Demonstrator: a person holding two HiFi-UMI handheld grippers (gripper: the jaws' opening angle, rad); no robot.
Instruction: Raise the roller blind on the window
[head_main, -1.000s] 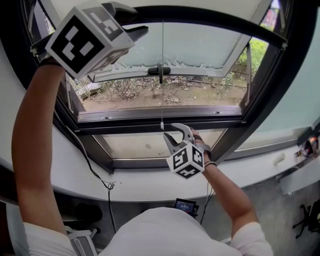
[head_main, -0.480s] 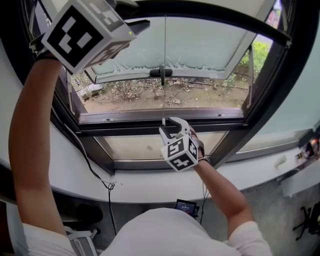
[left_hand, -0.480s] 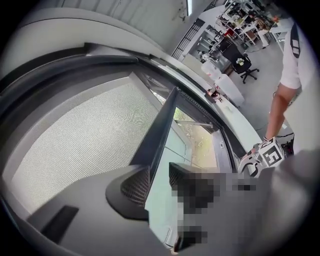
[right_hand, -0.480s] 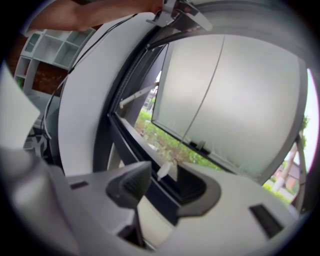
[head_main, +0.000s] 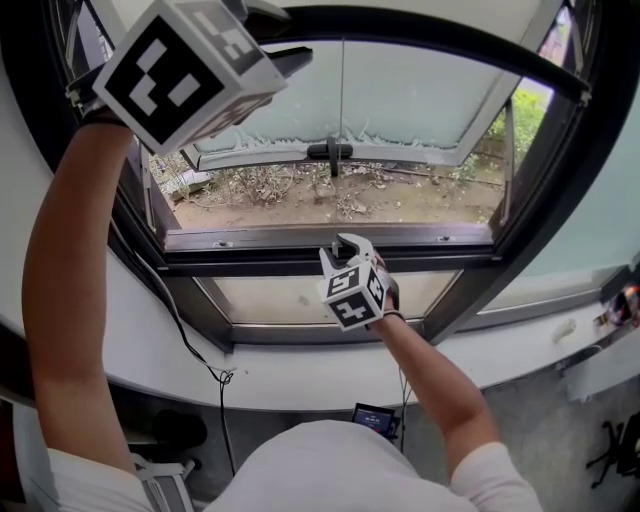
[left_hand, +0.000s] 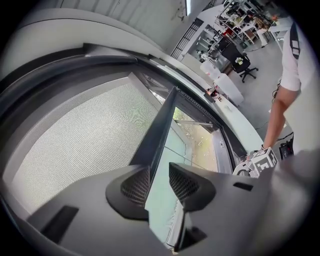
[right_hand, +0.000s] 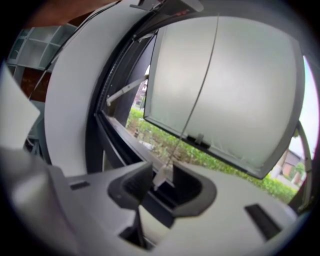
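The roller blind's mesh fabric (left_hand: 85, 145) ends in a dark bottom rail (left_hand: 162, 125), seen high in the head view as a bottom rail (head_main: 450, 35). My left gripper (head_main: 275, 45) is raised beside it. In the left gripper view that gripper (left_hand: 159, 182) is open, and the rail's near end runs behind the left finger. A thin pull cord (head_main: 342, 110) hangs from the rail. Its small white toggle (right_hand: 162, 176) hangs between the jaws of my right gripper (right_hand: 162, 182), unpressed. Those jaws have just been closing a little. In the head view the right gripper (head_main: 345, 245) is in front of the lower window frame.
A frosted sash (head_main: 400, 100) stands pushed outward, with a black handle (head_main: 330, 152) on its lower edge. Soil and weeds lie outside. Below is a white sill (head_main: 300, 375), a dangling black cable (head_main: 190, 335), and a small device (head_main: 375, 418).
My right gripper has moved left and slightly up to the cord's end and has rolled. The toggle, earlier beside the jaws, now hangs between them. The left arm has stayed in place.
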